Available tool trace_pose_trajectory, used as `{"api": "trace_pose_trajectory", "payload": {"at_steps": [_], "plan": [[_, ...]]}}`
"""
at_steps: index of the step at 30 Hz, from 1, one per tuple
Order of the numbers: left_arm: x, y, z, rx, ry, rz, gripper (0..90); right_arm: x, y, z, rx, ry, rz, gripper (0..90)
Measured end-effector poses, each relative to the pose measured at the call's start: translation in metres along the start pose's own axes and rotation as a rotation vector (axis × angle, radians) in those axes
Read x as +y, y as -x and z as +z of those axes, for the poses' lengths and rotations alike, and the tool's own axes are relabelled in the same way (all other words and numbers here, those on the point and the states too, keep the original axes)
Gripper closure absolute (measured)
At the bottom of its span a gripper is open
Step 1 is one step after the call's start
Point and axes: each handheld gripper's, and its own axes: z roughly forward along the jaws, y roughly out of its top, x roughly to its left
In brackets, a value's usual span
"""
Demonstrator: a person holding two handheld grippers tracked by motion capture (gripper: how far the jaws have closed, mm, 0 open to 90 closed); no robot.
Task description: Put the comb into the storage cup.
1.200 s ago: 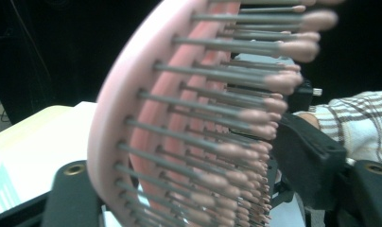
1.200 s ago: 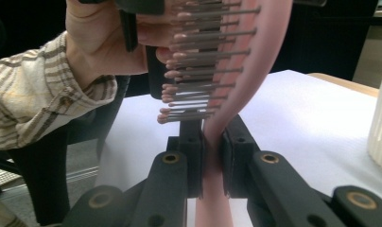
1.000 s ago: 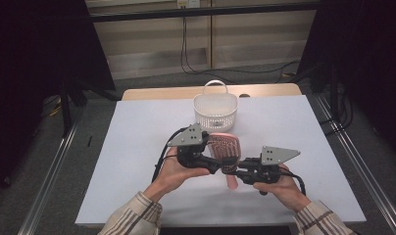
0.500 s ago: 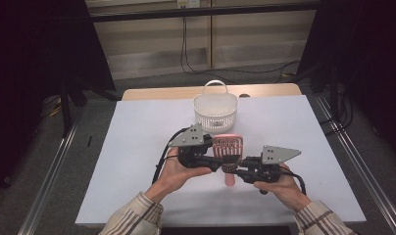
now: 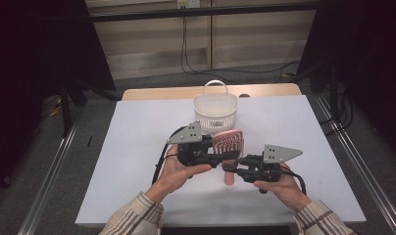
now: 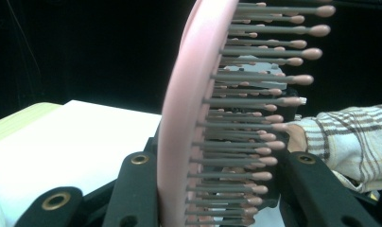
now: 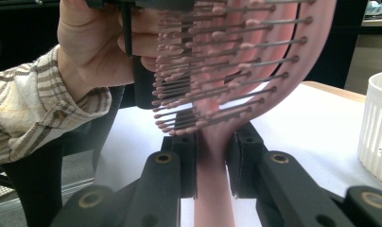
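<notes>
- Hairbrush (image 5: 229, 143), pink with rows of ball-tipped bristles, is held up off the bench (image 5: 137, 147) between the two hands, just in front of the white basket (image 5: 215, 111).
- Right gripper (image 5: 237, 169) has its fingers (image 7: 243, 161) clamped narrowly on the brush's neck, just below the head, so the handle runs down between them; that grip carries the brush and keeps it upright.
- Left gripper (image 5: 216, 157) comes at the head from the other side. Its fingers (image 6: 134, 189) have just been closing, with the head between them: one lies against the smooth pink back, the other stands at the bristle tips. It looks like a handover or a re-grip, the left taking the head while the right steadies the neck.
- Holding it by both ends probably lets the person turn it toward the basket without it swinging.
- Whether the left fingers already press firmly or only touch, I cannot tell; the bristles hide the contact on that side.
- From above, the gripper bodies and their grey plates cover much of the brush, and only the handle's end pokes out below.
- The basket's inside is hard to make out, and the room beyond the bench is dark.
</notes>
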Motion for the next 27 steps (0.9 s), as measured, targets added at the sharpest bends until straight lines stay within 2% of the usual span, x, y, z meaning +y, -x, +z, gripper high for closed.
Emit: {"api": "trace_pose_trajectory", "payload": {"at_steps": [8,12,14,17,21,27], "plan": [[0.0022,0.0012,-0.0004,0.012,-0.004,-0.011,62.1,0.0014,-0.0005,0.0007,-0.017,0.002,0.009,69.8],[0.0026,0.0015,-0.0007,0.021,-0.005,-0.017,62.1,0.0017,-0.0005,0.0007,-0.028,-0.001,0.011,64.6],[0.0031,0.0018,-0.0014,0.027,0.000,-0.017,62.1,0.0018,-0.0008,0.0007,-0.034,-0.004,0.014,59.2],[0.0039,0.0016,-0.0030,0.045,-0.003,-0.015,62.2,0.0021,-0.0014,0.0002,-0.033,-0.001,0.027,57.3],[0.0037,0.0008,-0.0047,0.088,0.006,-0.014,62.3,0.0030,-0.0024,0.0002,-0.050,-0.002,0.029,47.3],[0.0039,-0.0028,-0.0093,0.112,0.012,-0.023,62.6,0.0035,-0.0019,-0.0015,-0.087,-0.006,0.026,38.2]]}}
